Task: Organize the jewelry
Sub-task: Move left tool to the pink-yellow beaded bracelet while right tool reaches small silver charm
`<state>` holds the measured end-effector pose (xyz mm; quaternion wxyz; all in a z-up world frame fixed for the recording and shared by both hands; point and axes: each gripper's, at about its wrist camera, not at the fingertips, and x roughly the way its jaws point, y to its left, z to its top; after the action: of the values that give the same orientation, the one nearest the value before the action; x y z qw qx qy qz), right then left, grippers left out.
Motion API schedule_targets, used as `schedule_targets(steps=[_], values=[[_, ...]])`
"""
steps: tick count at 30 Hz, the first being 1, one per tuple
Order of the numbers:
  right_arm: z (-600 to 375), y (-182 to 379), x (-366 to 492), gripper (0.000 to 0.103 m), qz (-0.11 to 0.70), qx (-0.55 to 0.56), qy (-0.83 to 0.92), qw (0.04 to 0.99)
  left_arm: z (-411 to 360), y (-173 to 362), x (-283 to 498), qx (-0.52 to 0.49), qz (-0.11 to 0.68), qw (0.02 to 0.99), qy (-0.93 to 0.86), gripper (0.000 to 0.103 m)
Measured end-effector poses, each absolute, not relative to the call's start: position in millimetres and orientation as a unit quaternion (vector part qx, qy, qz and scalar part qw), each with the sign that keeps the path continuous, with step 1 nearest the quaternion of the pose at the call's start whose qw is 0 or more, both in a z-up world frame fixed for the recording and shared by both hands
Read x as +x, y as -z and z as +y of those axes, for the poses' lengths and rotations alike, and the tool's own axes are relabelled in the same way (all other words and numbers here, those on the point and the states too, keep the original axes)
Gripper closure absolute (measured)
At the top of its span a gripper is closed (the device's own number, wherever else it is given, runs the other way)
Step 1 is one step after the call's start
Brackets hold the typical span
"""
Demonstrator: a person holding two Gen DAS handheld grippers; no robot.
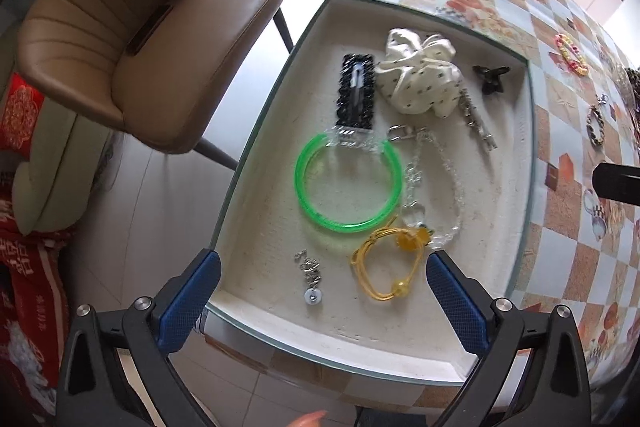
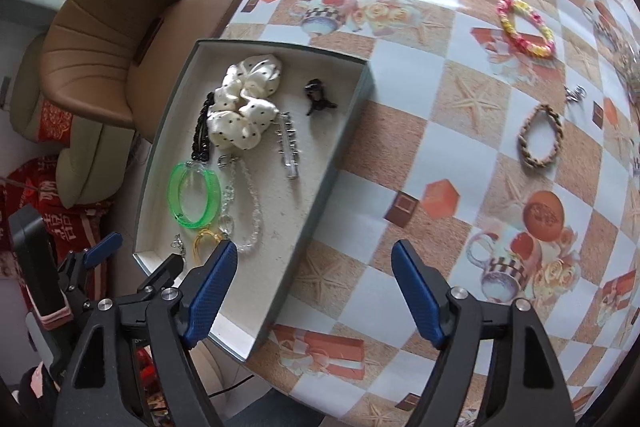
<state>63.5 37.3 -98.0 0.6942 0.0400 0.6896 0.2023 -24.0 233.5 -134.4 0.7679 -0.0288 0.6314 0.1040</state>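
1. On the patterned table [image 2: 400, 155], at its corner nearest the chair [image 1: 132, 67], sits the box [image 2: 328, 163], the largest thing here. It looks like light, stiff cardboard with a shallow wall, so it would likely slide if nudged; better to leave it where it is.
2. Inside the box, the spotted scrunchie [image 1: 420, 75] is soft and bulky. It will squash under the pads, so any fold gives a safe hold.
3. Beside it, the green bangle [image 1: 348, 183] is rigid, smooth plastic and probably slippery; pinching across 1 side of the ring looks best.
4. The clear bead chain [image 1: 444, 179] is limp and would dangle, and its beads may chip.
5. The yellow cord bracelet [image 1: 384, 267] is light and floppy, lying just in front of the left gripper [image 1: 324, 303], whose jaws stand wide apart and hold nothing.
6. Out on the table, well apart from the box, the pink and yellow bracelet [image 2: 526, 27] and the braided bracelet [image 2: 540, 139] are not yet put away. Both look light and flexible; gripping across 1 side of the band should lift them.
7. The right gripper [image 2: 312, 291] hangs over the box's near edge, jaws apart and empty.
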Motion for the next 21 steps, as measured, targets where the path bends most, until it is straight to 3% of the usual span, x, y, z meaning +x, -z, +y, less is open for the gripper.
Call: schedule_targets(steps=[21], values=[[-117, 108, 117, 0.018, 0.676, 0.118, -0.060, 0.725, 112, 75, 72, -0.023, 0.591, 0.807, 0.013, 0.000]])
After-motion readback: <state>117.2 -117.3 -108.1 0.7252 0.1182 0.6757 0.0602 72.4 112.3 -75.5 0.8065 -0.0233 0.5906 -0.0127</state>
